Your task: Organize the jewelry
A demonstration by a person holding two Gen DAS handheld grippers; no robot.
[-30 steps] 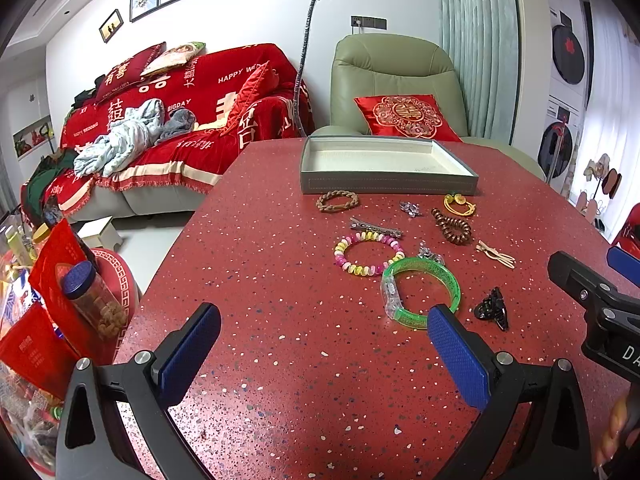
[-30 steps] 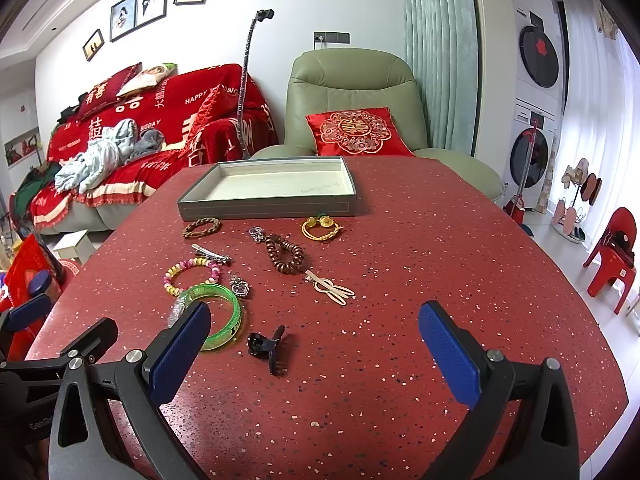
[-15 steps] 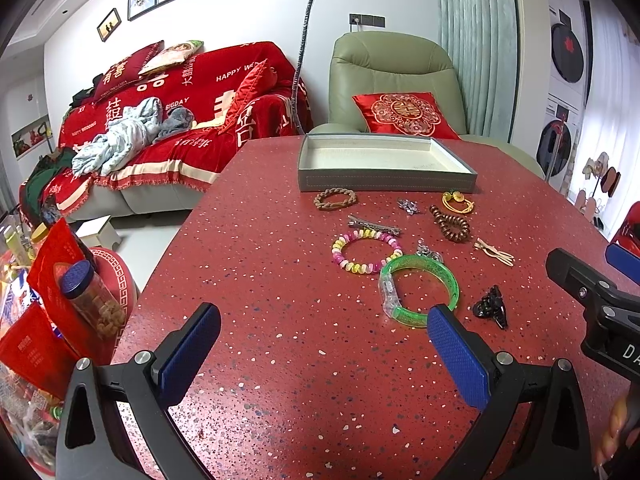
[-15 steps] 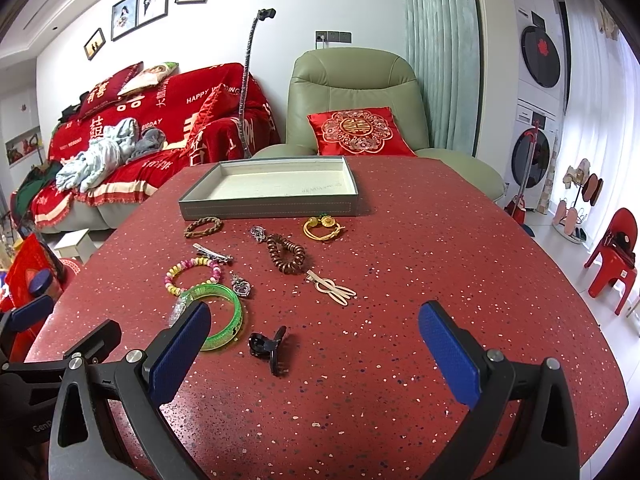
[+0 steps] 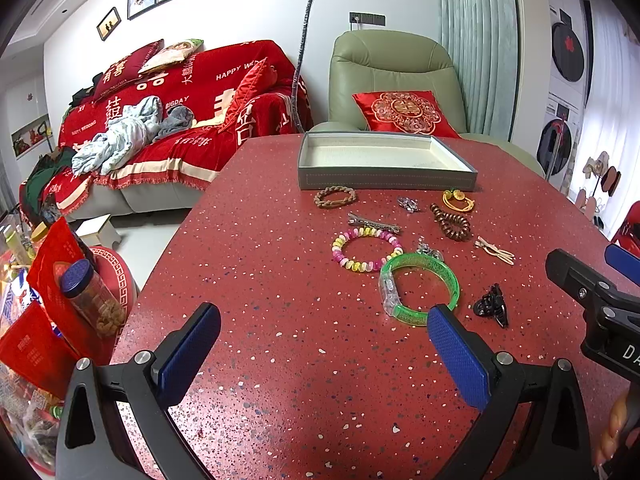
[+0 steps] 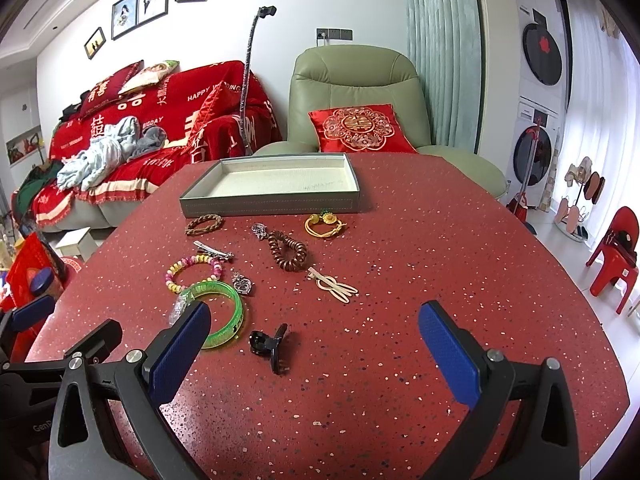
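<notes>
Table (image 6: 400,240): glossy red speckled stone-like top. Bangle (image 6: 224,312): clear green plastic. Hair clip (image 6: 270,344): shiny blk plastic.

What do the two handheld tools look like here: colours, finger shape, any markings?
Both match: black plastic frames with triangular cut-outs and silver screws, and two splayed fingers faced with textured blue pads. The left tool and right tool each bear partly cropped white lettering. No cables or sleeves visible.

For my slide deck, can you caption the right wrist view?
Open right gripper above black claw clip; jewelry scattered before an empty grey tray.
</notes>
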